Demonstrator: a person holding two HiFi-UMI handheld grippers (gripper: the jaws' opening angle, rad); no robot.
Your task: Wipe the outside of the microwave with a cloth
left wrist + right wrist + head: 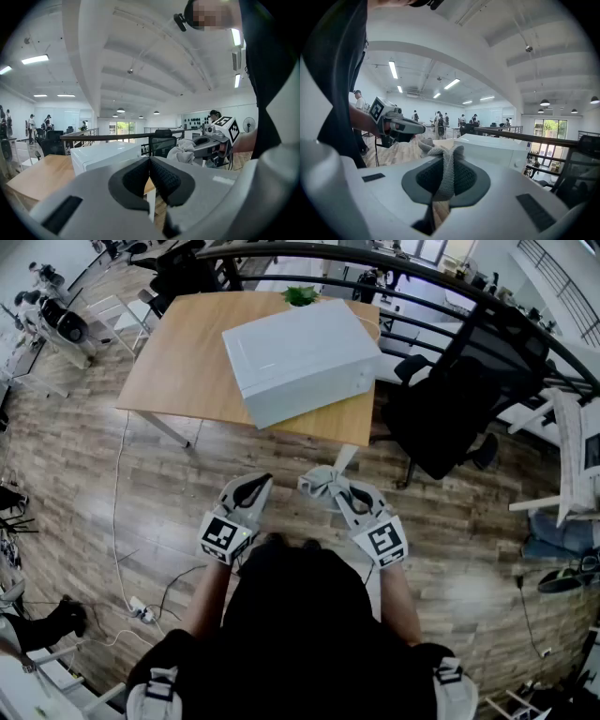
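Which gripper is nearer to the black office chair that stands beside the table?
Right. The right gripper, shut on the cloth, is on the same side as the black office chair. The left gripper is farther off, beyond the right one.

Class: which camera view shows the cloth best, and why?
The right gripper view: the cloth is central, clamped between the jaws, knit visible. Head view: a small grey bunch. Left gripper view: a distant wad.

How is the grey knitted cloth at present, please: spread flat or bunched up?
Bunched up: the grey knitted cloth is pinched between the jaws of the right gripper, crumpling into a lump beyond them.
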